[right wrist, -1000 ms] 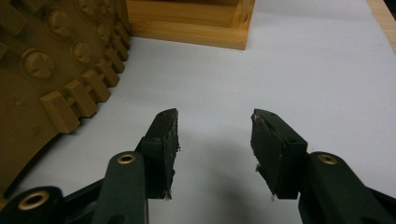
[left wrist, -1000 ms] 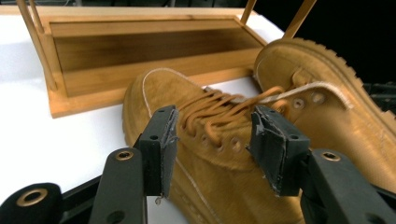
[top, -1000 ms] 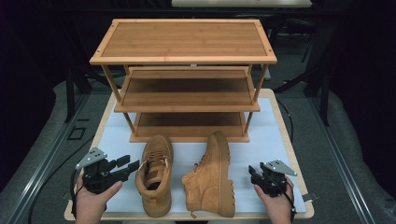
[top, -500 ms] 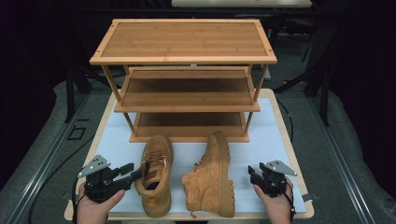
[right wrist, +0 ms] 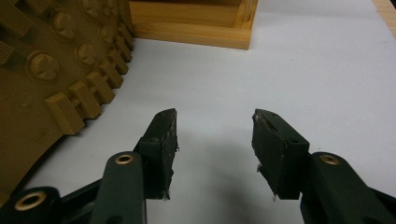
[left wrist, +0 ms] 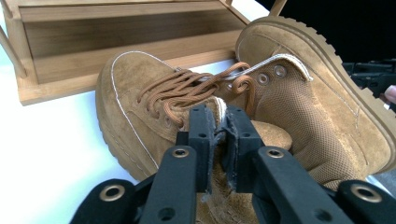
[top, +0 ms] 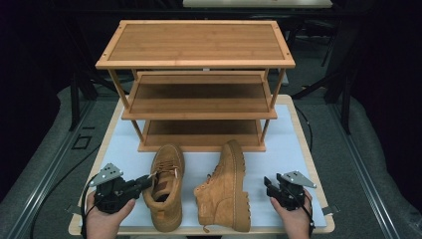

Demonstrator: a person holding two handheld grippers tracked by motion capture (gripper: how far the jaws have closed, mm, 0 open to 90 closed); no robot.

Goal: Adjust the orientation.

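Note:
Two tan lace-up boots lie on the white table top in front of a bamboo shoe rack (top: 194,47). The left boot (top: 166,191) stands upright and the right boot (top: 226,191) lies on its side, sole toward the right. My left gripper (top: 148,179) is at the upright boot's left side. In the left gripper view its jaws (left wrist: 219,133) are shut on the collar edge of that boot (left wrist: 135,98), with the tipped boot (left wrist: 317,121) behind. My right gripper (top: 267,185) is open, right of the tipped boot and apart from it. The right gripper (right wrist: 215,126) holds nothing, and the lugged sole (right wrist: 56,70) is at its left.
The rack has three shelves, and its lowest shelf (top: 199,132) rests on the table just behind the boots. Its base rail (right wrist: 196,28) lies ahead of the right gripper. The white table top (top: 288,144) runs to a wooden edge, with dark floor around.
My left hand has shifted slightly at the upright boot's collar. The boots, the rack and my right gripper have stayed put.

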